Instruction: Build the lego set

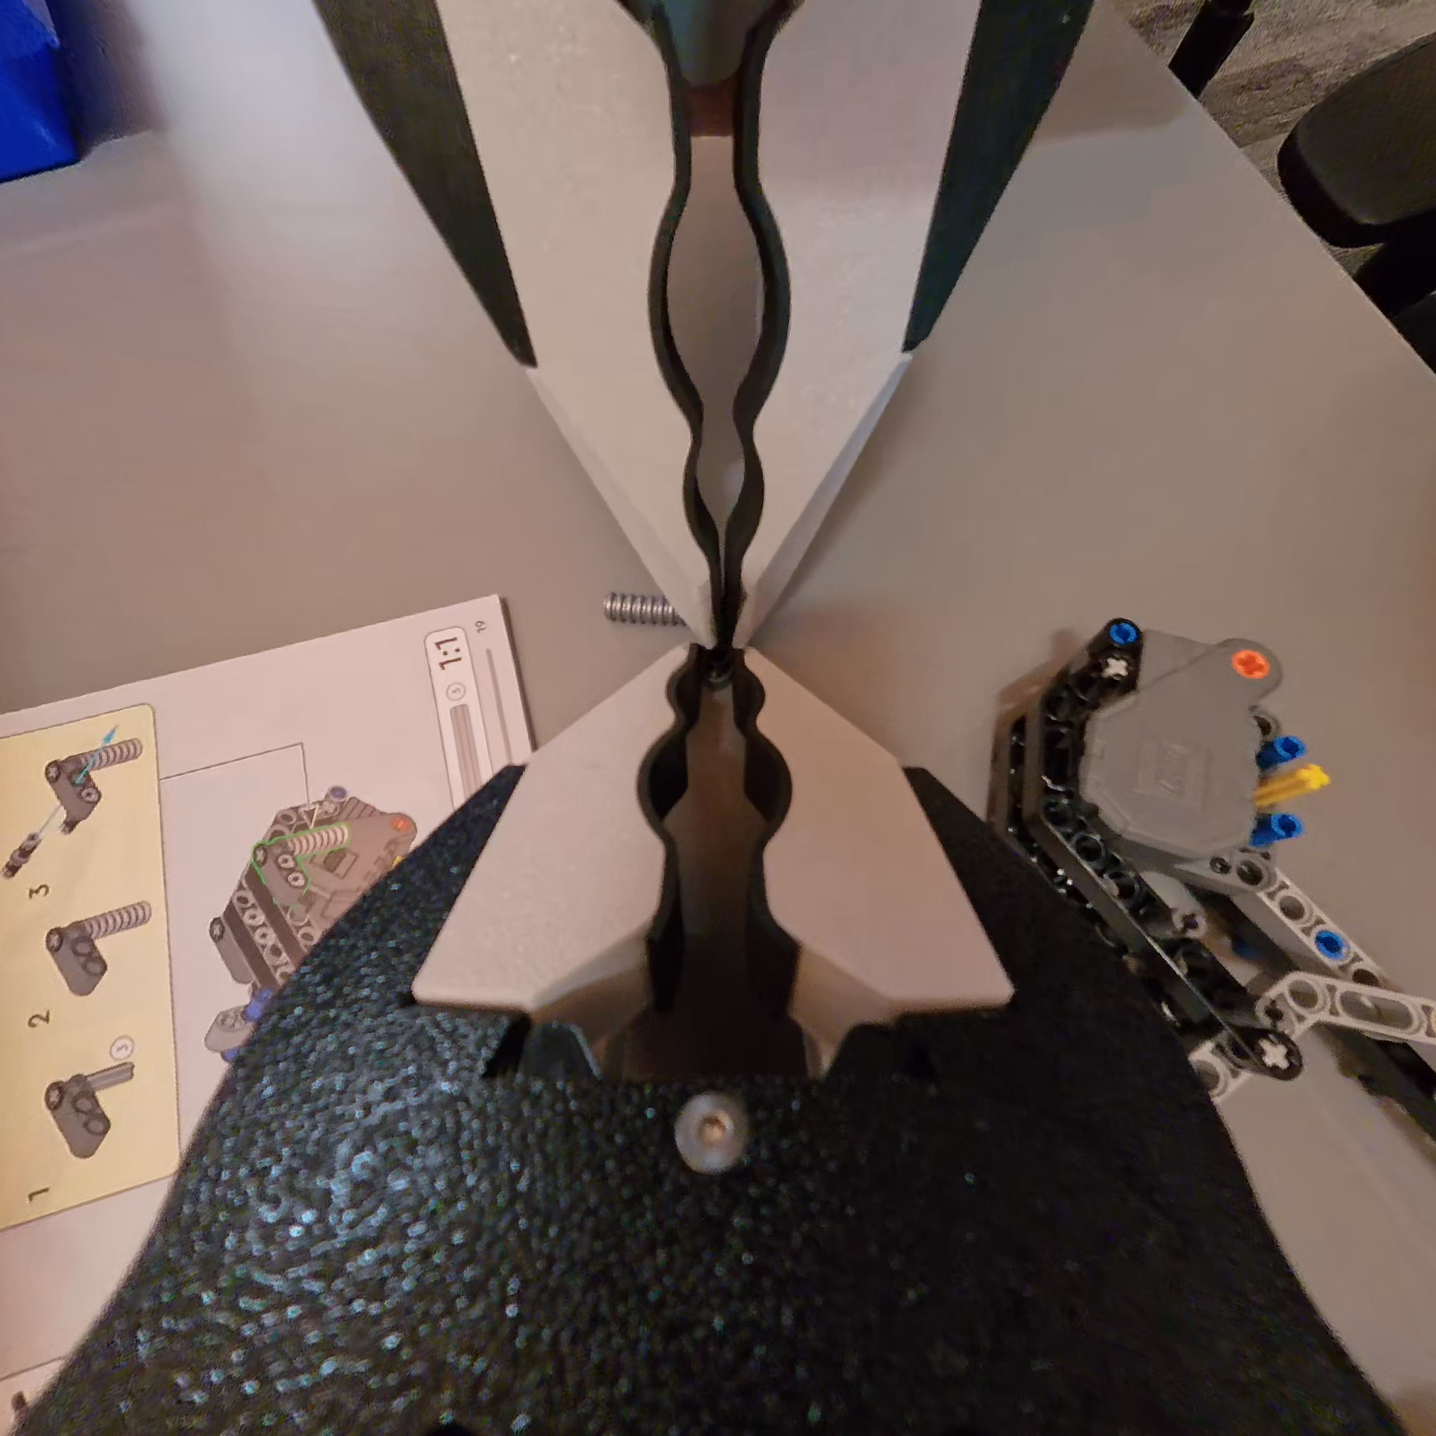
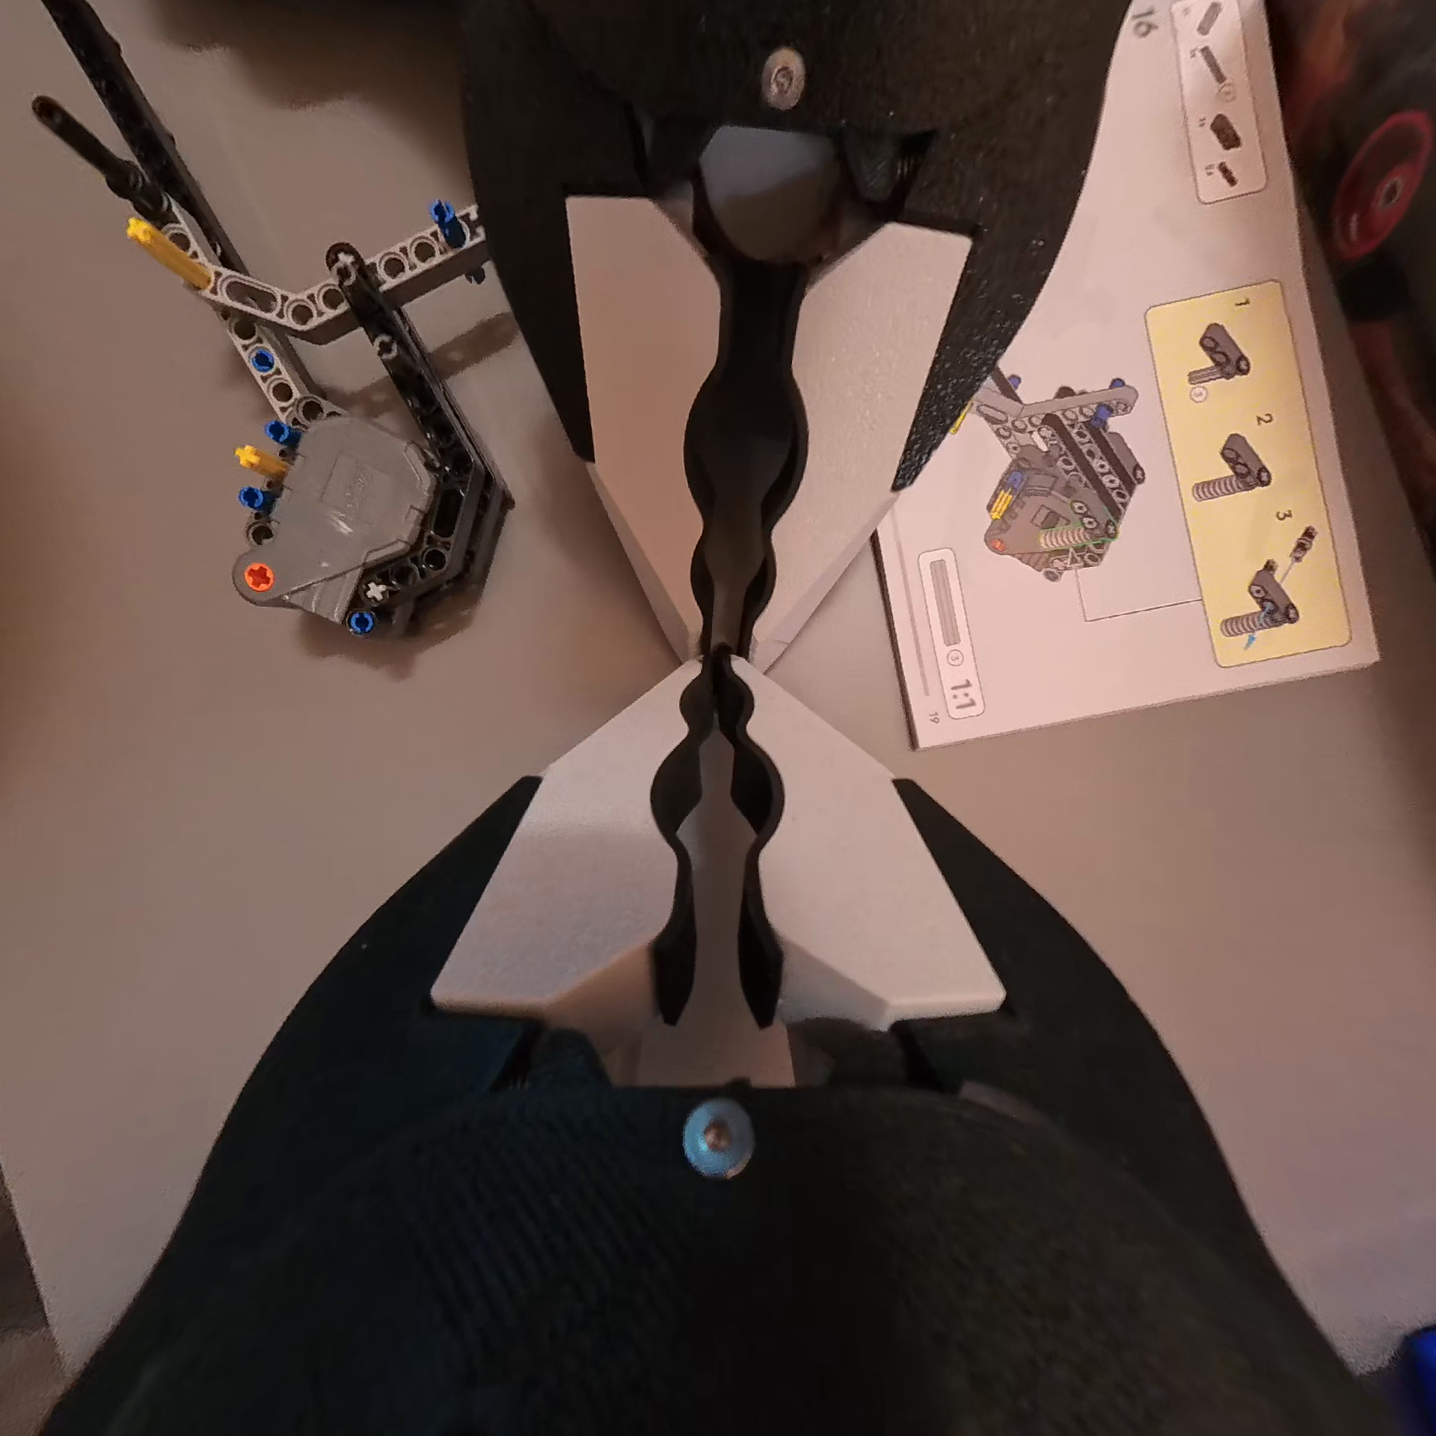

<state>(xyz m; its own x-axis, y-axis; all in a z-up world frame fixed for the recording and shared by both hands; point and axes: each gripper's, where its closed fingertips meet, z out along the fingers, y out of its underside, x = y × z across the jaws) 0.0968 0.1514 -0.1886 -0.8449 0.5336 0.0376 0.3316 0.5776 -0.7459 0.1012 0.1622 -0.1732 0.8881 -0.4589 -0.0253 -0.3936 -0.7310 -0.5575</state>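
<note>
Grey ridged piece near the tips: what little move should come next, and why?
Probably ease the grippers gently together. The left gripper is shut on a small dark part, right at the tips of the shut right gripper, where the grey piece sticks out sideways. The parts look lined up for joining.

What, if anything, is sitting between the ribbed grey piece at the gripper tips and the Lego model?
Nothing visible. The ribbed grey piece sits at the right gripper's tip, and only bare table lies between there and the Lego model. The instruction booklet lies on the opposite side.
</note>
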